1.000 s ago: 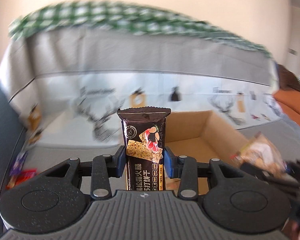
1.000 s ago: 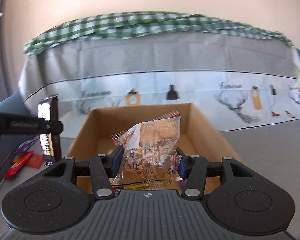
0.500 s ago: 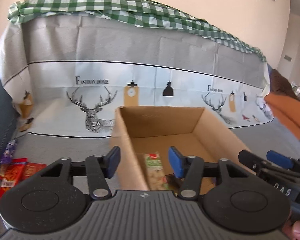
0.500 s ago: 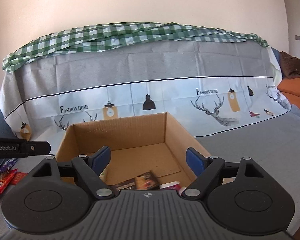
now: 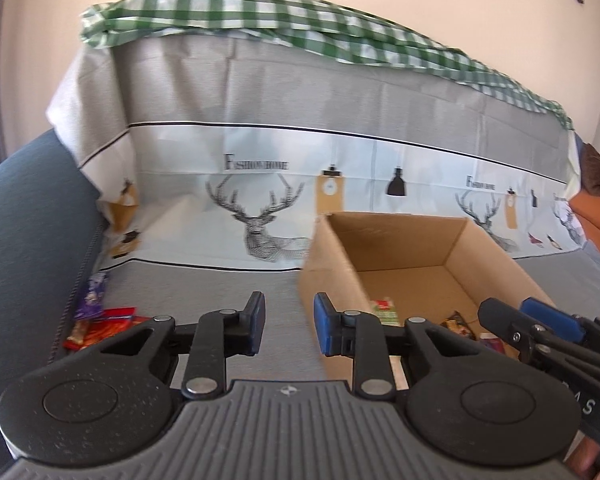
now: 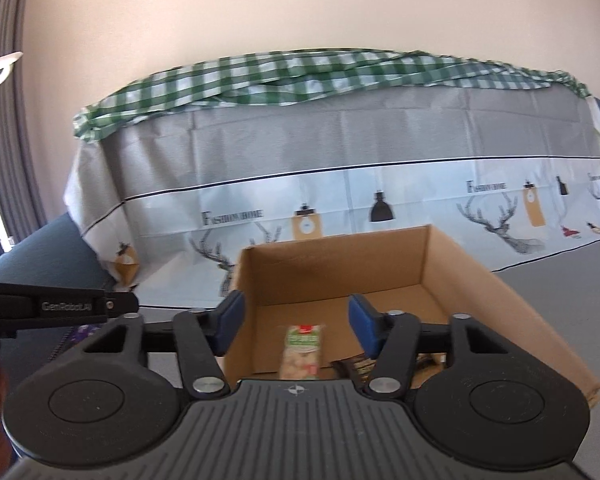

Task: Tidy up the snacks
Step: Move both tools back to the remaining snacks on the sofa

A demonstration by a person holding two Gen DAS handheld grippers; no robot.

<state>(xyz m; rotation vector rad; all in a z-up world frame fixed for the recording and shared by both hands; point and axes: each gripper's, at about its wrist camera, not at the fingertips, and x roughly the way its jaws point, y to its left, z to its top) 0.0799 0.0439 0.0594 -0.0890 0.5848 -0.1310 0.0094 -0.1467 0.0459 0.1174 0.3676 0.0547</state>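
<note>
The open-topped corrugated cardboard box point(image 6: 480, 280) sits on grey woven fabric, glossy flat snack packets point(image 6: 304, 350) on its floor; crinkled red wrappers point(image 5: 100, 326) lie outside, left. Left hand-held gripper point(image 5: 289, 322) and right hand-held gripper point(image 6: 294, 326) — blue-padded jaws closing, nothing between them.

Snack packets point(image 5: 100, 320) lie left of the box point(image 5: 328, 264) — others point(image 6: 302, 350) inside.

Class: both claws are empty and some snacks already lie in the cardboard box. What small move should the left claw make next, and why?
Probably swing the left claw, now closing on nothing, left toward the red packets on the grey cover, opening as it goes. They lie outside the cardboard box.
</note>
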